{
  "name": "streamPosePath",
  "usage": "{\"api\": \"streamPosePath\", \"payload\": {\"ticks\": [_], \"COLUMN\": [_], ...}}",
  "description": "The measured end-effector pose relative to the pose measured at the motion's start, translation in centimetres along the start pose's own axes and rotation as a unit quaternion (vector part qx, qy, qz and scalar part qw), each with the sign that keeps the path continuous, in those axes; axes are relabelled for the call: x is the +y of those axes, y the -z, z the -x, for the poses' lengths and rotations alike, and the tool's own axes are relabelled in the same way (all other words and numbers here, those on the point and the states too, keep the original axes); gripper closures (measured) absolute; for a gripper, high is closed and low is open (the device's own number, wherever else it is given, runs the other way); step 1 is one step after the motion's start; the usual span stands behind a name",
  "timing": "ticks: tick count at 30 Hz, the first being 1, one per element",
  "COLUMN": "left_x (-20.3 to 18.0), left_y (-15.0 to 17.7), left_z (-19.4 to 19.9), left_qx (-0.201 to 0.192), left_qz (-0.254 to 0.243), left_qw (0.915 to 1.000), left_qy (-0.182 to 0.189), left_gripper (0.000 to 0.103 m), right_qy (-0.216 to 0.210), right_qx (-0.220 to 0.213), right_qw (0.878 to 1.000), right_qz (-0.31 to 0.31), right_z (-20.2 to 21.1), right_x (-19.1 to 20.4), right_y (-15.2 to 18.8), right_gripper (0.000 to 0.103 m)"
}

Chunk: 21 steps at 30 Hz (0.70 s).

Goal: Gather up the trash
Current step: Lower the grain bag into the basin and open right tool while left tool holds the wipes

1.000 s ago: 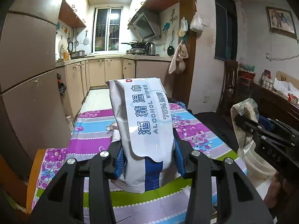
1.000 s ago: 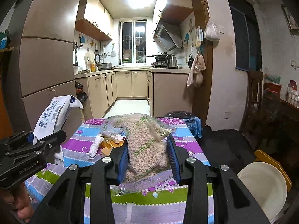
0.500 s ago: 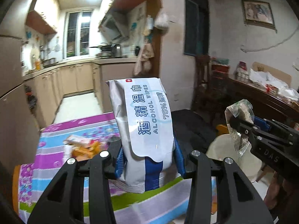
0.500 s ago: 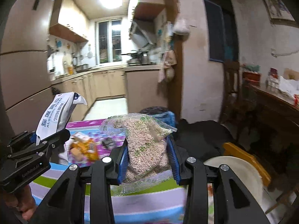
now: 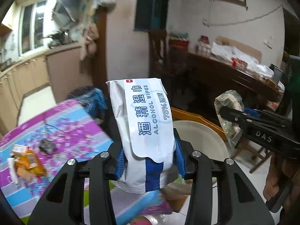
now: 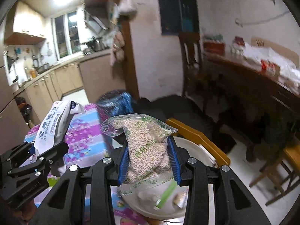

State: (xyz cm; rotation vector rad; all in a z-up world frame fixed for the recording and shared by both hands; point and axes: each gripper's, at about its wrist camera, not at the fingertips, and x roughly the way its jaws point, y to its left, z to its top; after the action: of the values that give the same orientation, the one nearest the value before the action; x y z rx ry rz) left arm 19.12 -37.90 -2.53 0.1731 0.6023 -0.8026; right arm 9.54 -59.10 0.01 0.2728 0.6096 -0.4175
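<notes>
Kitchen cabinets blur behind our floral cloth-covered tabletop (image 5: 71, 123), where an orange wrapper (image 5: 31, 162) and dark scraps remain uncollected. Near right sits a smooth round white bin (image 6: 204, 157), some litter inside. Our left hand-held gripper (image 5: 148, 159) clamps a glossy wipes pack (image 5: 144, 123); our right hand-held gripper (image 6: 148, 163) pinches a crinkly clear pellet bag (image 6: 144, 144), both near the bin.

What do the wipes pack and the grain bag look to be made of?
Wipes pack: apparently soft plastic film, white and matte, creased, with a glossier label flap. Grain bag: thin clear plastic, shiny and wrinkled, pale grains showing through.
</notes>
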Motion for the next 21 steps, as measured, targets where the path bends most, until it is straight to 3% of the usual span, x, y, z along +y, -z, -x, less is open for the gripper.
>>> {"api": "streamPosePath", "payload": {"ticks": [5,12,21], "left_x": [-2.3,-3.8,-4.6], "left_y": [-0.3,0.6,1.9], "left_z": [-4.7,-9.9,-12.4], "left_qx": [0.056,0.124,0.155], "left_qz": [-0.010,-0.014,-0.015], "left_qw": [0.9977,0.9905,0.9864], "left_qy": [0.038,0.058,0.051], "left_gripper": [0.062,0.062,0.062], "right_qy": [0.013,0.019,0.023], "right_qx": [0.055,0.113,0.136], "right_qw": [0.998,0.993,0.990], "right_qz": [-0.017,-0.029,-0.035], "right_z": [-4.3,-9.7,-12.9], "right_x": [-3.7,-6.3,-6.9], "right_y": [0.0,1.5,4.3], "right_gripper": [0.064,0.064,0.063]}}
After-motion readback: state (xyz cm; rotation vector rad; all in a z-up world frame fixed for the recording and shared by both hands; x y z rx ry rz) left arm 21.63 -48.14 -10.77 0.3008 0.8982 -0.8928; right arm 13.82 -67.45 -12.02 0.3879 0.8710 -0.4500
